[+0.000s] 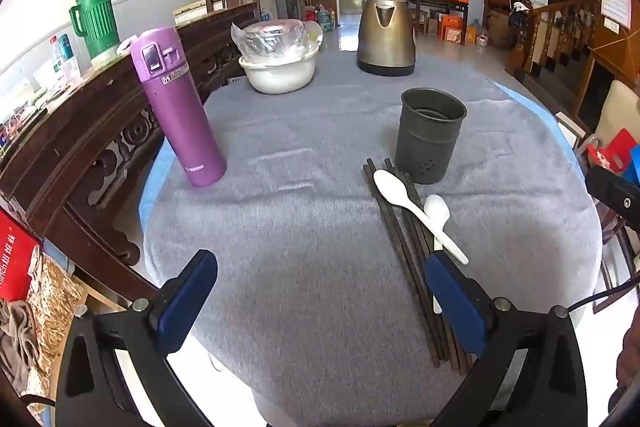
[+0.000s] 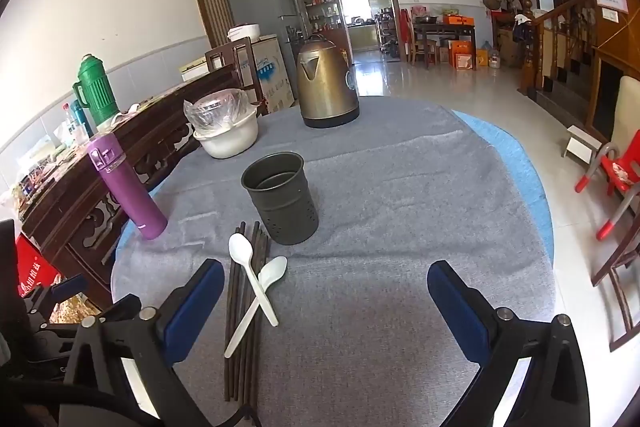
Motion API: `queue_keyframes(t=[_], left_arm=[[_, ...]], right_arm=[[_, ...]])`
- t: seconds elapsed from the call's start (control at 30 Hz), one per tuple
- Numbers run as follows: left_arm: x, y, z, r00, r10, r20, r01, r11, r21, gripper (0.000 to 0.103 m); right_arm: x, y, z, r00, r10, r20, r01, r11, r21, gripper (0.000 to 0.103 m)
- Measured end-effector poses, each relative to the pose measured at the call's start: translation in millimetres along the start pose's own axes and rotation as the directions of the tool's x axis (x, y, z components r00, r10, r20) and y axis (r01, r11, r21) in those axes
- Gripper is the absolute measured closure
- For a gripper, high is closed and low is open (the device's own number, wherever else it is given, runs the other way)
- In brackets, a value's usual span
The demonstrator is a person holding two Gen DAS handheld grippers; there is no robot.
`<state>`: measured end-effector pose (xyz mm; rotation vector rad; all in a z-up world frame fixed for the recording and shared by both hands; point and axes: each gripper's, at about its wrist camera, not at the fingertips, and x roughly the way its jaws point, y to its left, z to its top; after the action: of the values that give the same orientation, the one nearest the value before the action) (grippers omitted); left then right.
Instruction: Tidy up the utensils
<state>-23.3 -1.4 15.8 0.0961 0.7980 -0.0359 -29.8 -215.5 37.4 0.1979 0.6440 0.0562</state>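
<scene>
Spoons (image 2: 256,291) crossed on chopsticks (image 2: 244,323) beside cup (image 2: 282,197), clearest in right view; left gripper (image 1: 320,301) and right gripper (image 2: 326,311) both wide open, holding nothing.

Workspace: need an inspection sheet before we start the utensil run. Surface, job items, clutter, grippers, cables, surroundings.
Surface: round table under a grey cloth, with a blue layer showing at its edge.
Job's things: dark utensil holder upright, nothing seen inside; dark chopsticks lie bundled in front of it; two white spoons lie crossed on top of them.
Clutter: purple flask, white basin holding plastic-wrapped dishes, brass-coloured kettle.
Grippers: left gripper open, empty, its right finger over the chopsticks; right gripper open, empty, above bare cloth.
Cables: black cable at the right edge in the left wrist view.
Surroundings: carved sideboard with a green thermos; red child's chair.
</scene>
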Motion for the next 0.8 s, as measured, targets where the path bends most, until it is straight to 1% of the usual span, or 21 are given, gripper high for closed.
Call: queue_keyframes(t=[0.17,0.37,0.63,0.77,0.8], left_arm=[[0.0,-0.6,2.7,1.0,-0.005,0.003,0.005,1.0,0.001,0.0],[3.0,0.4,1.4,1.0,-0.005,-0.002,0.005,1.0,-0.004,0.0],[6.4,4.4,1.6,1.0,-0.007,-0.009,0.007,1.0,-0.016,0.0],[7.3,4.9,2.2,1.0,-0.009,-0.009,0.009,1.0,-0.018,0.0],[7.6,4.9,2.5,1.0,-0.009,-0.009,0.009,1.0,-0.018,0.0]], right_arm=[[0.0,2.9,-2.5,1.0,-0.001,0.006,0.001,1.0,-0.011,0.0],[2.9,3.4,3.2,1.0,0.004,-0.014,-0.004,1.0,-0.003,0.0],[7.4,9.8,-0.3,0.999,0.014,-0.035,-0.014,1.0,-0.007,0.0],[10.3,14.6,-0.1,0.999,0.004,-0.038,-0.005,1.0,-0.031,0.0],[11.1,14.9,0.2,0.999,-0.003,-0.052,0.001,0.999,-0.035,0.0]])
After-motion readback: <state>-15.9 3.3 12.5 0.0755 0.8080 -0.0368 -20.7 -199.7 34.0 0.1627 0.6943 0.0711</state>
